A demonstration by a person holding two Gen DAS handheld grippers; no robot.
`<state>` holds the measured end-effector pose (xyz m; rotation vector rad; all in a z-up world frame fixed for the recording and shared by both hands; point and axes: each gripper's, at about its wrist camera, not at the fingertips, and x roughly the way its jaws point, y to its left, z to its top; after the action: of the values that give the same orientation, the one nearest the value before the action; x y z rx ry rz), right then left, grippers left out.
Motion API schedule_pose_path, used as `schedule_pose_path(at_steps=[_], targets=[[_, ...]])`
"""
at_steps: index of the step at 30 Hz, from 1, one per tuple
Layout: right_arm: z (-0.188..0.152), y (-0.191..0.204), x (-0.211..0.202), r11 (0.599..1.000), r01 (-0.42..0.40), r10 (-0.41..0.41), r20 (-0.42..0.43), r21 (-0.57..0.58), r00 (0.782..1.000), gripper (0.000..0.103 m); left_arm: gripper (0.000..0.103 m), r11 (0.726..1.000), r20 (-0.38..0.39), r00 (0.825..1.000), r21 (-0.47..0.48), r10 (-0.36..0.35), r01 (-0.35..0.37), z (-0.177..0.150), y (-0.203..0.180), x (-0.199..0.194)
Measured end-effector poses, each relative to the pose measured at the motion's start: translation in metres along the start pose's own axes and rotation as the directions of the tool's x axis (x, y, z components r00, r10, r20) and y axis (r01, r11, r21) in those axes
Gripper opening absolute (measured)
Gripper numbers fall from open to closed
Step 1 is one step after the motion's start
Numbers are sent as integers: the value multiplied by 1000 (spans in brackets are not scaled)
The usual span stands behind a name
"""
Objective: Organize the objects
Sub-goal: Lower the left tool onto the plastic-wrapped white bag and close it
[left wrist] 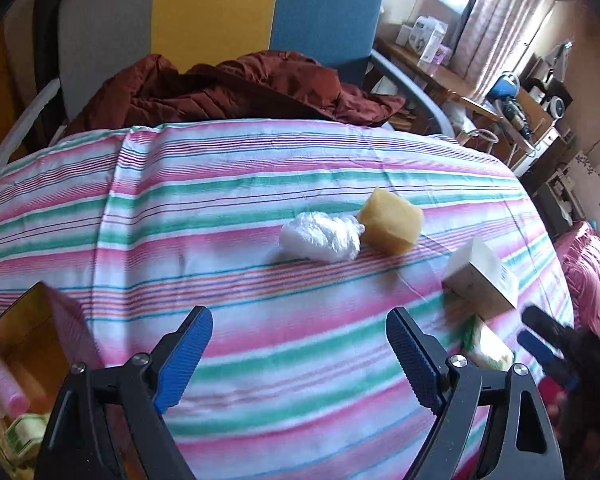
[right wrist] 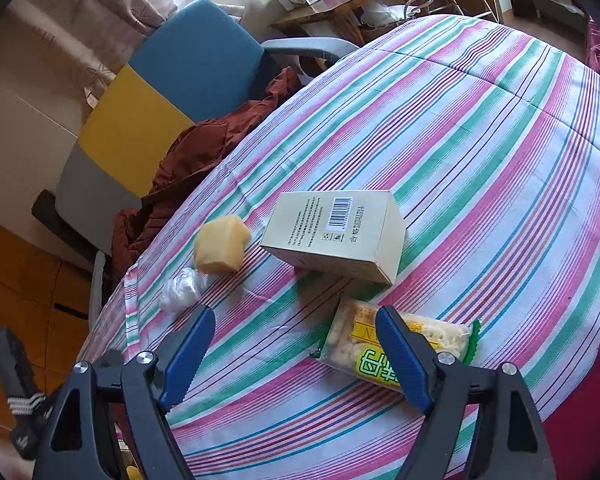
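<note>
Objects for sorting lay scattered on a striped cloth of pink, green and white that covered the surface and filled most of both frames. Behind it, at the upper left of the right wrist view, I saw a chair with grey, yellow and blue panels and a rust-brown garment heaped on its seat; a cluttered wooden desk and curtains sat along the top edge.

At the centre of that view lay a cream carton with a barcode, on its side. Left of it was a yellow sponge-like block, and just below that a crumpled clear plastic wad. A biscuit packet lay at lower centre, partly behind a pad of the right gripper, whose jaws stood spread and held nothing.

In the left wrist view the left gripper was likewise spread and empty over bare cloth. At lower left I saw an open box holding a pink bottle.
</note>
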<state>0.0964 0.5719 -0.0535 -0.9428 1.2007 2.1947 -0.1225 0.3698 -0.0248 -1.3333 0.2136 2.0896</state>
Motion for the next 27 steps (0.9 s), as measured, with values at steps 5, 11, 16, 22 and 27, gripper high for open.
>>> schedule_pose_path(at_steps=[5,11,16,22,27], targets=[[-1,2,2,1000,-11,11,-17,-16,1000,84,96,998,-20,998,34,58,-57,16,-14,32],[-1,5,5,999,-20,19,-35,-29,999,84,96,996,-31,995,26,92,-91,32,-19,63],[-1,5,7,999,-31,29,-45,-27,999,84,99,989,-28,990,66,136,-134,42,-30,82],[-2,6,8,999,-24,23,-50,-32,998,84,95,986,-25,989,95,143,-140,50,-35,107],[-1,6,9,999,-15,13,-47,-41,999,84,67,991,-32,996,115,78,-73,39,-27,112]])
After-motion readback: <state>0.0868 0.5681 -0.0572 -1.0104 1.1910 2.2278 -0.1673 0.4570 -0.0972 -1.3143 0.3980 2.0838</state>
